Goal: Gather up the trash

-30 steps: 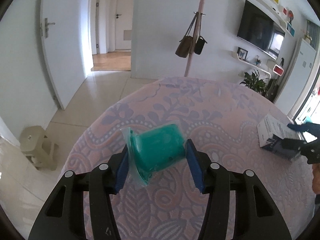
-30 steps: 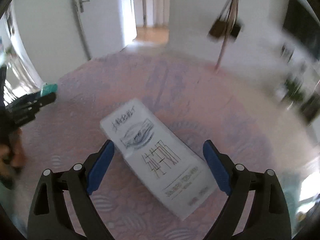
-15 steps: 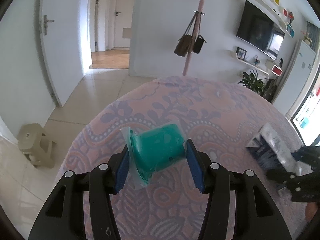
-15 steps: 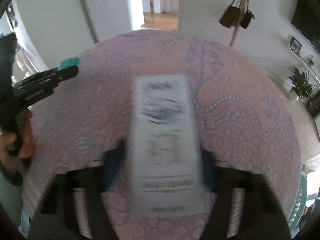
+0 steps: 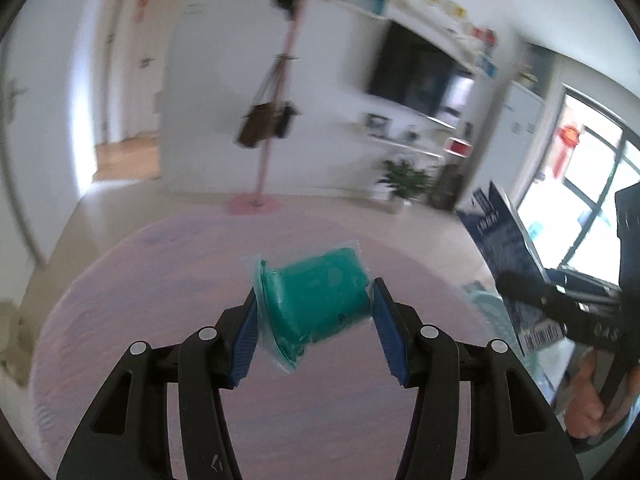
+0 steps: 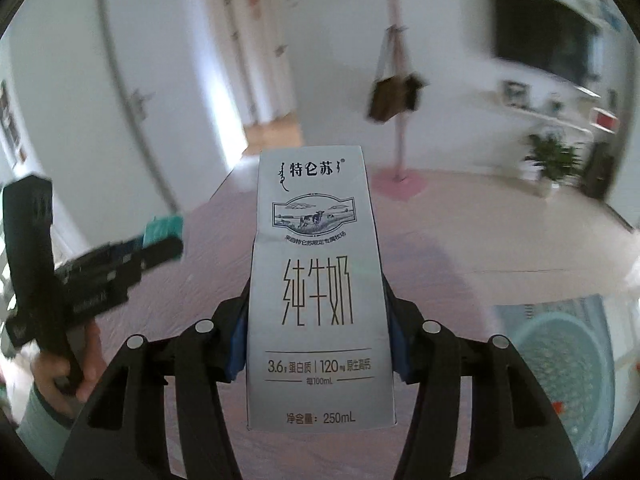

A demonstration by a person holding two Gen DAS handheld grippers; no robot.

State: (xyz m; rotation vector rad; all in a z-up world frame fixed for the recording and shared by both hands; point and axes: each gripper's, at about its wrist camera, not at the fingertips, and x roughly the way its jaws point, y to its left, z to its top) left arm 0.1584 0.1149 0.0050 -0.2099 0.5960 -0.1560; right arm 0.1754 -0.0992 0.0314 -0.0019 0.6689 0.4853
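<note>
The left gripper point(image 5: 314, 312) is clamped on a teal packet point(image 5: 318, 304) sealed in a clear plastic wrapper, its blue-padded fingers point(image 5: 243, 346) pressing the packet from both sides. The packet hangs in the air above the pink patterned worktop point(image 5: 140, 280), tilted with its far end a little higher.

The right gripper point(image 6: 316, 316) grips a white milk carton point(image 6: 316, 280) (a 250 mL carton, with a cow-and-meadow drawing under the brand name). The carton fills the gap between the fingers point(image 6: 236, 344), which squeeze its two long sides, and its top end points away from the camera. It too is clear of the worktop point(image 6: 420, 264).

In the left wrist view the right gripper point(image 5: 520, 284) shows at the right edge, carrying the carton point(image 5: 504, 248) by its dark blue printed side, with the person's hand point(image 5: 588, 400) below it. In the right wrist view the left gripper point(image 6: 160, 246) reaches in from the left with the teal packet point(image 6: 162, 227) at its tip, and a hand point(image 6: 60, 368) with a pale green sleeve point(image 6: 36, 420) holds its handle.

A light green basket point(image 6: 560, 356) sits low at the right of the right wrist view, beyond the worktop's edge. Behind stand a pink coat stand point(image 5: 276, 120) with bags hanging from it, a wall-mounted television point(image 5: 416, 76) and a potted plant point(image 5: 404, 180); the background is blurred.
</note>
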